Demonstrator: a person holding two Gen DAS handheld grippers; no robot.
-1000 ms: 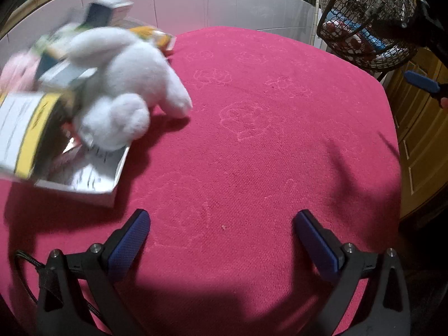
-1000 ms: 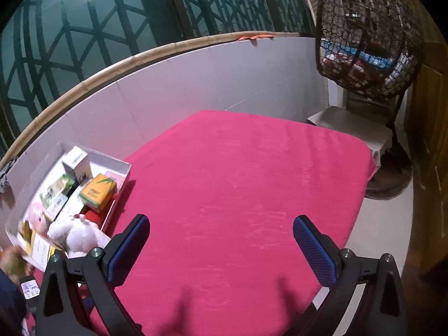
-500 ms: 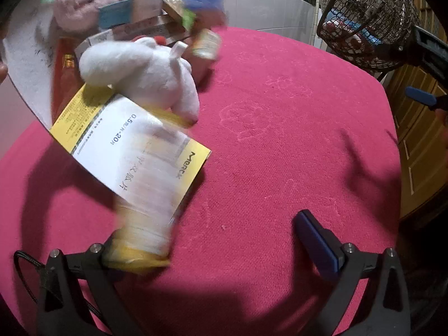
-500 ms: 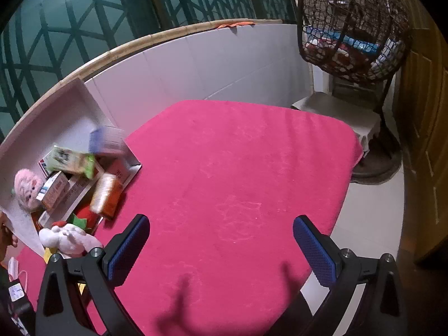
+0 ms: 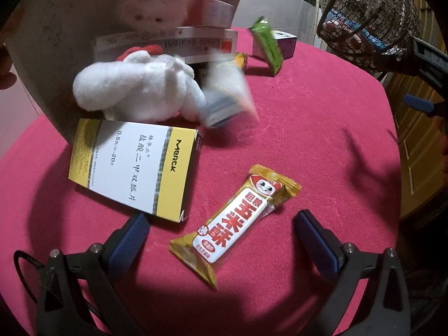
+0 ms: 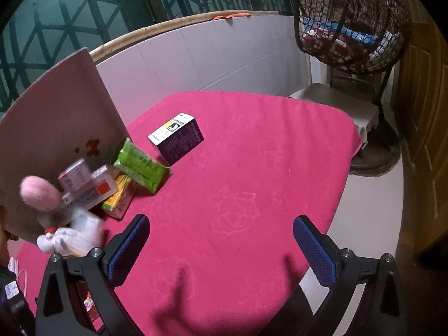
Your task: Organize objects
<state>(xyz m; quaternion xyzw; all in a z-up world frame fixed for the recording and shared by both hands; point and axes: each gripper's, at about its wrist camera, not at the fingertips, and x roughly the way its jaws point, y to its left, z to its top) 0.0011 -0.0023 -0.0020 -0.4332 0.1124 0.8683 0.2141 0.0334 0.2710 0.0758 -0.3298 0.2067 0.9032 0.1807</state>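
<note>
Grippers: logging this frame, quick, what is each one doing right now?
Left gripper: open, holding nothing, over the snack bar.
Right gripper: open, holding nothing, above the red cloth.

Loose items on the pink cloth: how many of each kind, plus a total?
Soft toys: 2 (white plush, pink plush)
Boxes: 5 (Merck box, purple box, sealant box, small pink box, orange box)
Packets: 2 (snack bar, green packet)
Unclear: 1 (blurred item)
Total: 10
</note>
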